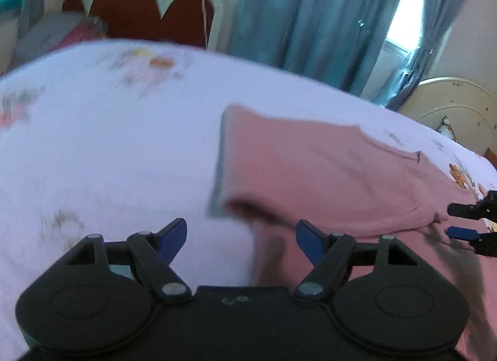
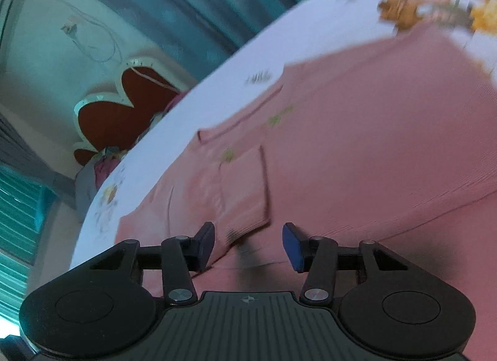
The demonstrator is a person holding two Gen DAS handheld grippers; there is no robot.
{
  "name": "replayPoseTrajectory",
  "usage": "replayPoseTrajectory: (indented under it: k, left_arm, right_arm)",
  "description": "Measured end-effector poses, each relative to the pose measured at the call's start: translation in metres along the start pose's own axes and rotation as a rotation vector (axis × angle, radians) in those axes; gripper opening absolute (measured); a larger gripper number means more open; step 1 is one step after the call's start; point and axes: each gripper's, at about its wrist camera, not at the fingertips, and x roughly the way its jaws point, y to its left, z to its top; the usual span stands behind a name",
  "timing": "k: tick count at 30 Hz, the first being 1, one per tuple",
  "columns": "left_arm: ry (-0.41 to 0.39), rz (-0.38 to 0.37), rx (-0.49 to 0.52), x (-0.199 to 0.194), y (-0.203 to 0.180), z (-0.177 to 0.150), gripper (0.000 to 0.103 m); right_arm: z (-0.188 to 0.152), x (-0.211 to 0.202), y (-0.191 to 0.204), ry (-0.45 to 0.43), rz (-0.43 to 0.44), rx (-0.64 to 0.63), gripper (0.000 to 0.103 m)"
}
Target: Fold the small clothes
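Observation:
A small pink garment lies partly folded on a white floral bedsheet. It fills most of the right wrist view, where a folded flap with a ribbed edge lies just ahead of the fingers. My left gripper is open and empty, low over the garment's near left edge. My right gripper is open and empty just above the pink cloth. It also shows at the right edge of the left wrist view, open beside the garment's right end.
A red and white headboard stands at the far end of the bed, with pillows below it. Blue curtains and a bright window are behind. A cream round object stands at the right beyond the bed edge.

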Motion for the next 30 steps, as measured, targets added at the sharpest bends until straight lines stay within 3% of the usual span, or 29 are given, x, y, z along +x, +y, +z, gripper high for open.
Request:
replayPoseTrajectory:
  k: [2,4,5,6,7,8,11,15,17,21,30]
  left_arm:
    - [0.040,-0.026,0.000,0.012,0.003,0.000,0.075]
    - [0.023,-0.033,0.010,0.019,0.002,0.000,0.074]
    - [0.019,-0.021,0.019,0.024,0.000,0.003,0.072]
    - [0.016,-0.021,0.027,0.029,-0.003,0.005,0.069]
    - [0.012,-0.022,0.041,0.029,-0.002,0.003,0.064]
    - [0.011,-0.021,0.057,0.032,-0.003,0.004,0.051]
    - [0.013,-0.037,0.093,0.031,0.006,0.006,0.036]
    - [0.003,-0.055,0.139,0.029,0.007,0.001,0.034]
    - [-0.002,-0.056,0.137,0.029,0.007,0.000,0.034]
    - [-0.010,-0.055,0.132,0.030,0.006,-0.002,0.034]
    - [0.008,-0.066,0.124,0.033,0.010,0.004,0.034]
  right_arm:
    - [0.004,0.010,0.005,-0.001,-0.006,-0.003,0.049]
    - [0.007,0.020,0.012,-0.004,-0.019,-0.021,0.049]
    - [0.008,0.024,0.016,-0.005,-0.028,-0.040,0.044]
    - [0.008,0.029,0.021,0.000,-0.044,-0.066,0.034]
    - [0.007,0.034,0.024,0.009,-0.053,-0.088,0.011]
    - [0.007,0.037,0.029,0.010,-0.058,-0.114,0.009]
    - [0.004,0.029,0.044,-0.032,-0.068,-0.203,0.007]
    - [0.012,-0.015,0.049,-0.218,-0.070,-0.226,0.006]
    - [0.015,-0.030,0.039,-0.263,-0.122,-0.206,0.006]
    - [0.006,-0.017,0.005,-0.132,-0.209,-0.185,0.006]
    - [-0.002,-0.018,0.001,-0.125,-0.214,-0.204,0.006]
